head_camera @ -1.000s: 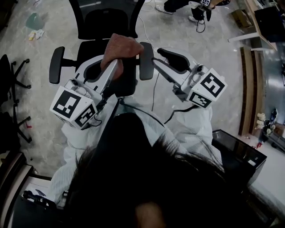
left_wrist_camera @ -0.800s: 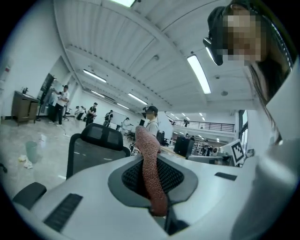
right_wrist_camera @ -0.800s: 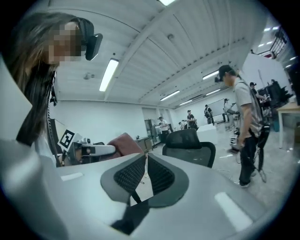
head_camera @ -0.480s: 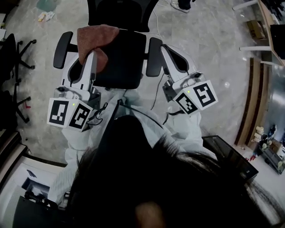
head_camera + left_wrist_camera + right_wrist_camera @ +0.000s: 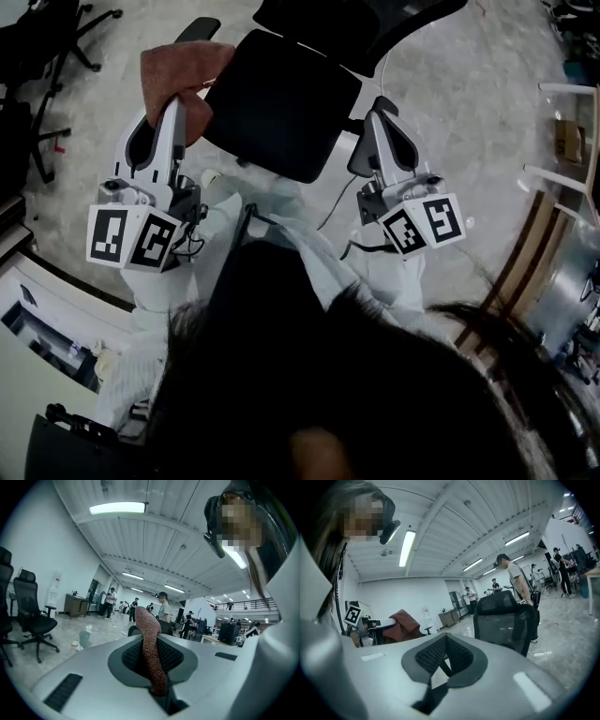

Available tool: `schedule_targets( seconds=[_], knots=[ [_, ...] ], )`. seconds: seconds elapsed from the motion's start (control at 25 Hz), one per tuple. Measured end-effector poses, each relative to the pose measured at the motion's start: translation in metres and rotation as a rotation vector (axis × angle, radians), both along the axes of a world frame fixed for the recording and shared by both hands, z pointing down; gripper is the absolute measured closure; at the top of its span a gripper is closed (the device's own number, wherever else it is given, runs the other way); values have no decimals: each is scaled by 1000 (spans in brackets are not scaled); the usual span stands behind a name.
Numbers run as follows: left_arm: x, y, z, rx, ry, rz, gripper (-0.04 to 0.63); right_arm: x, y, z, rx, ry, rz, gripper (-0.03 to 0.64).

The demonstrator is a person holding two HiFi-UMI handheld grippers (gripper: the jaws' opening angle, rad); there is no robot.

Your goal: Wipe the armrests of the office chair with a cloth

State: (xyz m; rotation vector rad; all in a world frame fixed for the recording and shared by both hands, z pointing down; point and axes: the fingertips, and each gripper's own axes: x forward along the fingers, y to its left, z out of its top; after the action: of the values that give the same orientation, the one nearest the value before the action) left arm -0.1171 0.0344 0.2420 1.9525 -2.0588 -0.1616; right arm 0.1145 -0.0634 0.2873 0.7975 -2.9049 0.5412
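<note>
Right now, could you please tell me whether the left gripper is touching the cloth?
Touching. The left gripper has its jaws shut on the cloth: the left gripper view shows the fabric pinched between them.

Grey polished floor (image 5: 450,112), white ceiling striplights (image 5: 117,508).

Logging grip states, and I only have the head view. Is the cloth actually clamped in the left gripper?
Observer: Yes. In the left gripper view, the left gripper has its jaws shut on the cloth.
Operator: And the right gripper?
Observer: Its own view shows its jaws together with nothing between them.
Operator: Bystanders?
Observer: A person in a cap stands beyond the office chair.
</note>
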Motion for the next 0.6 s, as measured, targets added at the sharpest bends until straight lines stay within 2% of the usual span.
schedule_targets(
  seconds=[0.12,0.28,0.4,0.6],
  knots=[
    [-46,15,12,-4,-3,-49,565,-41,8,12,-18,16,-31,615],
    [-116,9,33,-1,-1,-9,565,-105,11,23,-3,41,9,615],
    [-173,-10,45,-9,-6,86,565,-164,8,30,-7,44,82,615],
    [-247,-39,50,-37,-42,326,565,-251,19,38,-28,24,271,615]
  ],
)
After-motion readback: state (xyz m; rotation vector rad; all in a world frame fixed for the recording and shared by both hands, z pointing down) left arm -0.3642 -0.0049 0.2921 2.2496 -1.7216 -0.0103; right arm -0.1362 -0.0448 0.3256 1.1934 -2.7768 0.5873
